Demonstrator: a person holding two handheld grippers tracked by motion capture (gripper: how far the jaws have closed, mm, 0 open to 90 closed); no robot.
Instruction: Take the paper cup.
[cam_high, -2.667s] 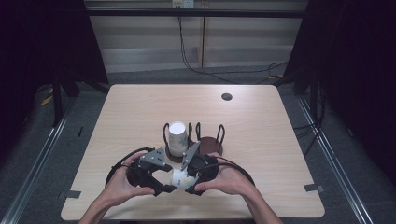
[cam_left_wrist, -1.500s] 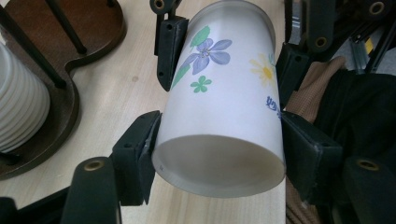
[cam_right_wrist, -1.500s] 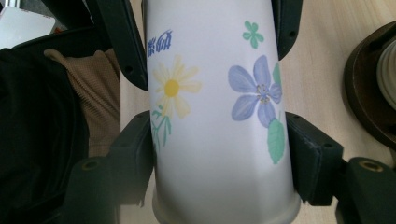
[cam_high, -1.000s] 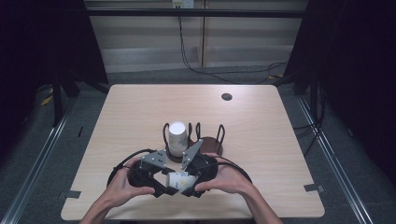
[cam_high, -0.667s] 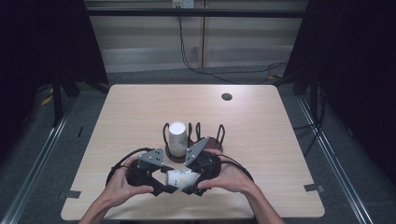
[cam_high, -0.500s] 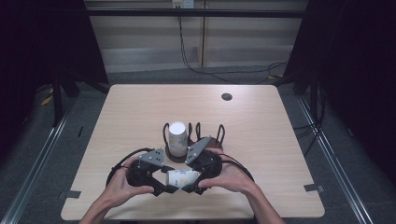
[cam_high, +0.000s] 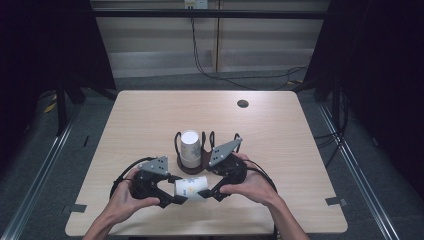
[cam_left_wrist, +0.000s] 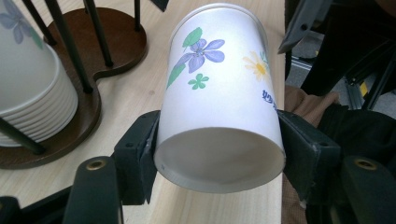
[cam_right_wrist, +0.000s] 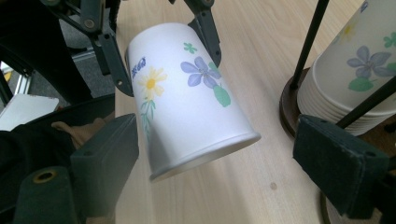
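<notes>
One loose paper cup (cam_high: 191, 186), one cup stack (cam_high: 190, 147), one wooden holder (cam_high: 192, 164), two tools.

A pale wooden counter (cam_high: 150, 120) stands on grey floor (cam_high: 40, 165), black curtains (cam_high: 45, 45) at both sides, cables (cam_high: 220, 75) trailing behind.

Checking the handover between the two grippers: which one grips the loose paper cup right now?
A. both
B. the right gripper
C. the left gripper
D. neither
C: the left gripper's fingers press both sides of the paper cup, while the right gripper's fingers stand apart from it.
</notes>
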